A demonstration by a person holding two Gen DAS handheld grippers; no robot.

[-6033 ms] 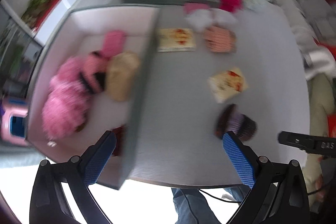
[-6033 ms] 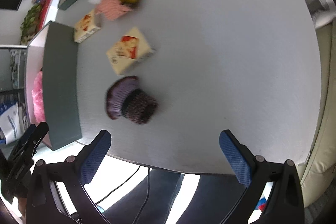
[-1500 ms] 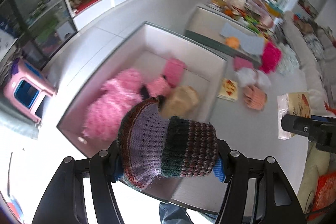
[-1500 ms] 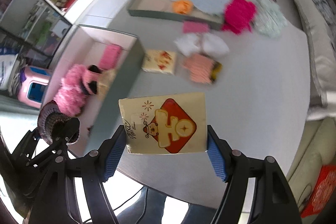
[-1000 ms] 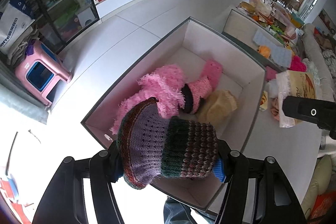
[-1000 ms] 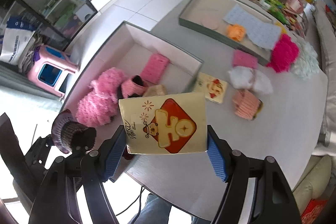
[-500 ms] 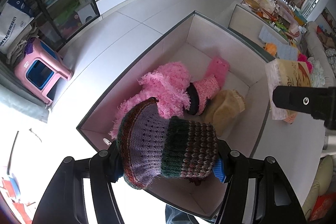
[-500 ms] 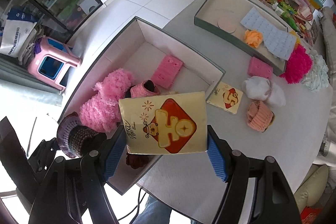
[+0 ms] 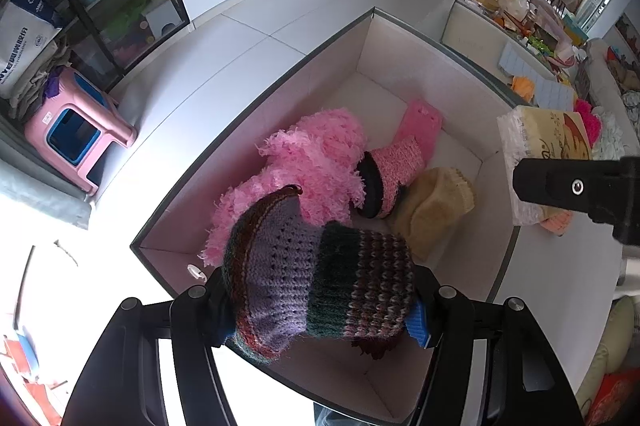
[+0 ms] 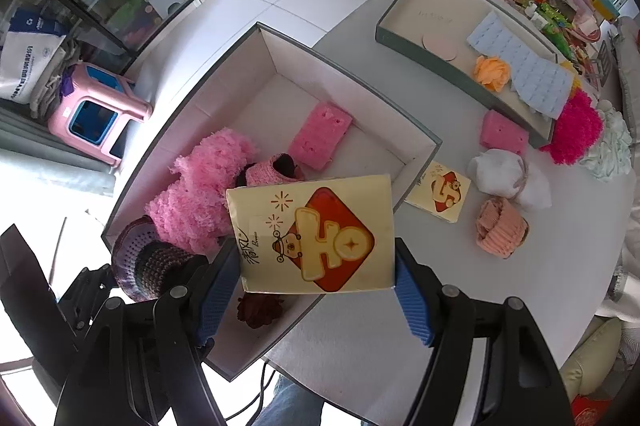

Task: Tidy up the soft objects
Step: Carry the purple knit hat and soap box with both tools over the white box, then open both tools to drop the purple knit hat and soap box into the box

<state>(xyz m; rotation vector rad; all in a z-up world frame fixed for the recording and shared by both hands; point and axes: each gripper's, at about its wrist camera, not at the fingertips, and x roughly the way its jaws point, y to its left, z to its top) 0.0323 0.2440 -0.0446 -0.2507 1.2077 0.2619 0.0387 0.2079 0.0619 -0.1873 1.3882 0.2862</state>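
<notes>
I see the grey bench (image 10: 420, 314) carrying the big open storage box (image 10: 416, 136), white inside with a dark rim, and behind it a shallower tray (image 10: 436, 60) holding a blue sheet and an orange puff. Inside the box lie a fluffy pink plush (image 9: 316, 162), a tan knitted hat (image 9: 434, 204), a pink sock with a black cuff (image 9: 394, 168), a pink sponge block (image 10: 320, 134) and a dark red tuft (image 10: 258, 308) near the front wall. These fill the middle of the box floor beneath both loads.

My left gripper (image 9: 322, 310) is clamped on the striped knitted hat (image 9: 316, 280), hanging over the box's near end; its long axis runs across the jaws, purple crown to the left, dark ribbed brim to the right.

My right gripper (image 10: 316, 290) squeezes the yellow tissue pack (image 10: 314, 234) flat-face up over the box's near right wall, long side spanning the jaws.

On the bench to the right sit a second tissue pack (image 10: 440, 192), a peach knitted piece (image 10: 500, 228), a white bundle (image 10: 506, 172) and a magenta pompom (image 10: 574, 130).
</notes>
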